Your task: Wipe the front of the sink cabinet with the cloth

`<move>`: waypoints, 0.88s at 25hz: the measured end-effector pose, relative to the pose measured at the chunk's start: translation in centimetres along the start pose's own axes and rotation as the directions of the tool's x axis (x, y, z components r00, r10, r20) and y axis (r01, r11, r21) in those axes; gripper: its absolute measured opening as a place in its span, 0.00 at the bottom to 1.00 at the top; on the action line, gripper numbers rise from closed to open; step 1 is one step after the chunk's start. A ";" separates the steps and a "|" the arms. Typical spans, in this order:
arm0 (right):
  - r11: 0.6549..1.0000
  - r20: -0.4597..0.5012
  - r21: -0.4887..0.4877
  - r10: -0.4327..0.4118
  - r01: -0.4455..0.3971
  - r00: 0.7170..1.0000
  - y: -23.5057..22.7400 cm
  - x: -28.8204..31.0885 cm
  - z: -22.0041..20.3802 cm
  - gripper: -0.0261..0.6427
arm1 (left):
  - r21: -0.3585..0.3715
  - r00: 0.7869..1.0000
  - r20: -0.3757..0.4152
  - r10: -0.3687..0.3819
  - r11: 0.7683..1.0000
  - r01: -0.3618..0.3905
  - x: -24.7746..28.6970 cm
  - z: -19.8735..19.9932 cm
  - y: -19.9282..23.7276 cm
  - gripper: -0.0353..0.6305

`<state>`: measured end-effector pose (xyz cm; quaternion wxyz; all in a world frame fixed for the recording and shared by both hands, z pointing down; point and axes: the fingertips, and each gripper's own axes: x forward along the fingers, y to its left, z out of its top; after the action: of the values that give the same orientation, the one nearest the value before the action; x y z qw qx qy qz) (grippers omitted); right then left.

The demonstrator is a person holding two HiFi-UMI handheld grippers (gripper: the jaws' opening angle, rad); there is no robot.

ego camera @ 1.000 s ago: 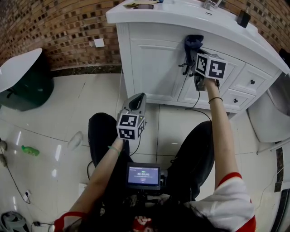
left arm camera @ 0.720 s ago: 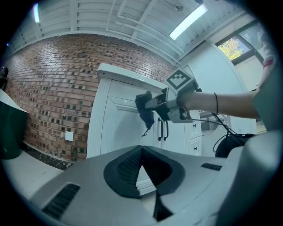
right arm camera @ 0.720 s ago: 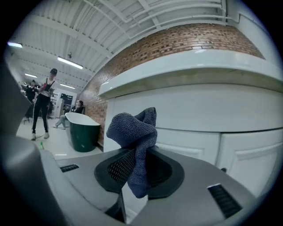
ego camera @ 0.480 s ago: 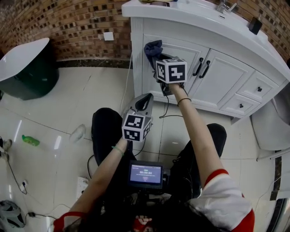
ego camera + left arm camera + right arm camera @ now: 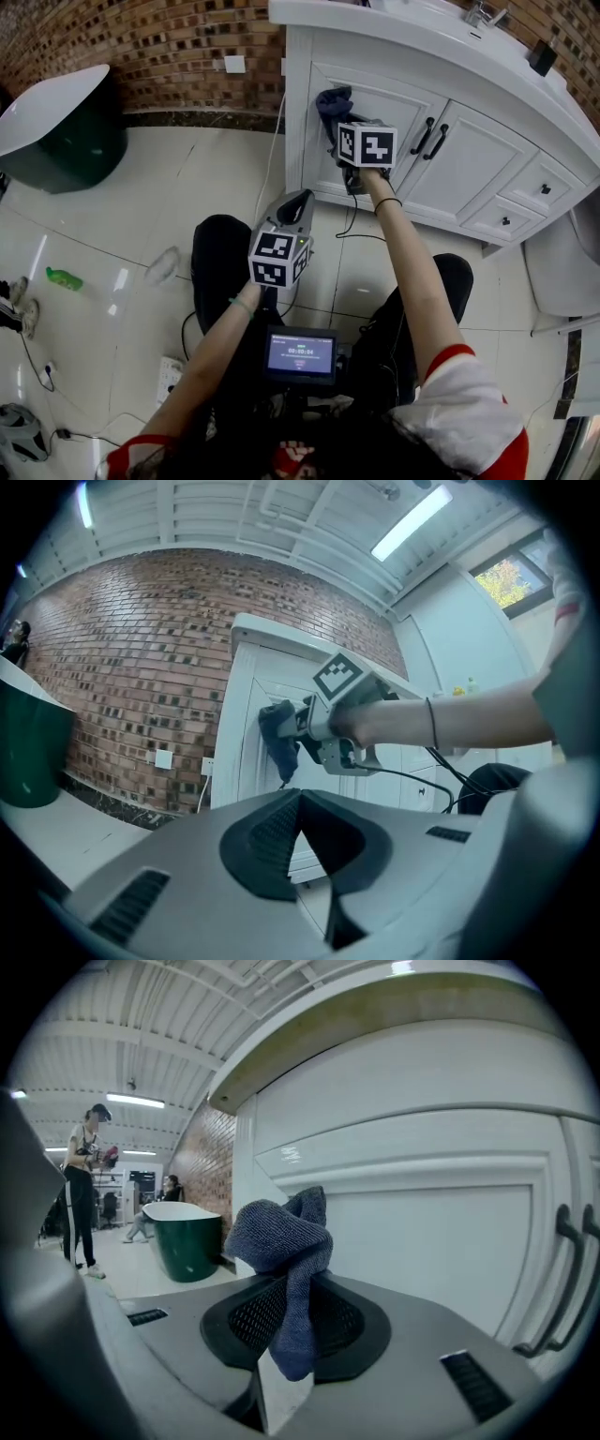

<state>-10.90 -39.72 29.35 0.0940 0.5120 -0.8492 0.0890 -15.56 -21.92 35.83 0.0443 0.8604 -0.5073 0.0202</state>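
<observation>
**Cloth at the left door of the sink cabinet**

Nearest the person, a small lit screen point(image 5: 300, 355) sat at the lap, above dark trousers. The left gripper point(image 5: 291, 204), grey moulded plastic with one black-and-white marker cube, was held over the floor point(image 5: 122, 216) well short of the cabinet. Its ribbed black pads were pressed together with nothing between them.

Further out, the right gripper point(image 5: 342, 127) was stretched forward on a straight arm, its jaws clamped on the cloth point(image 5: 281, 1237). This was one dark blue piece with a nubbly knit texture. It was bunched into a knot above the jaws, and a tail hung down between the pads. The cloth lay up at the left door of the sink cabinet point(image 5: 469, 159), near that door's upper left corner. A dark cable point(image 5: 349, 223) trailed from the gripper.

The cabinet was white and smooth, with framed panel doors. Two dark bar handles point(image 5: 427, 138) stood side by side where the doors met, and two small dark knobs point(image 5: 545, 188) marked the drawers to the right. A white countertop point(image 5: 422, 37) capped it.

The floor was glossy pale tile, and one small green bottle point(image 5: 64, 278) lay on it. Behind ran a rough brick wall point(image 5: 141, 47) with one white socket plate point(image 5: 233, 64). A dark green tub point(image 5: 56, 122) with a white rim stood at the left. The right gripper view showed two people point(image 5: 80, 1194) far off beyond it.
</observation>
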 end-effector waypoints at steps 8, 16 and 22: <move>0.989 0.004 0.025 -0.144 0.144 0.990 -9.0 -5.1 -2.0 0.17 | 0.027 0.999 -0.019 -0.042 0.999 0.042 1.3 -0.8 -2.3 0.10; 0.969 0.009 0.076 -0.236 0.235 0.972 -14.1 -8.4 -3.1 0.17 | 0.052 0.997 -0.034 -0.070 0.996 0.072 2.1 -1.6 -4.1 0.10; 0.968 0.015 0.069 -0.244 0.243 0.970 -13.7 -8.7 -3.5 0.17 | 0.046 0.997 -0.026 -0.070 0.996 0.071 2.2 -1.5 -3.8 0.10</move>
<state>5.46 -37.76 31.27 0.0771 0.6162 -0.7775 0.0990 -11.11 -21.86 37.32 0.0310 0.8782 -0.4756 0.0408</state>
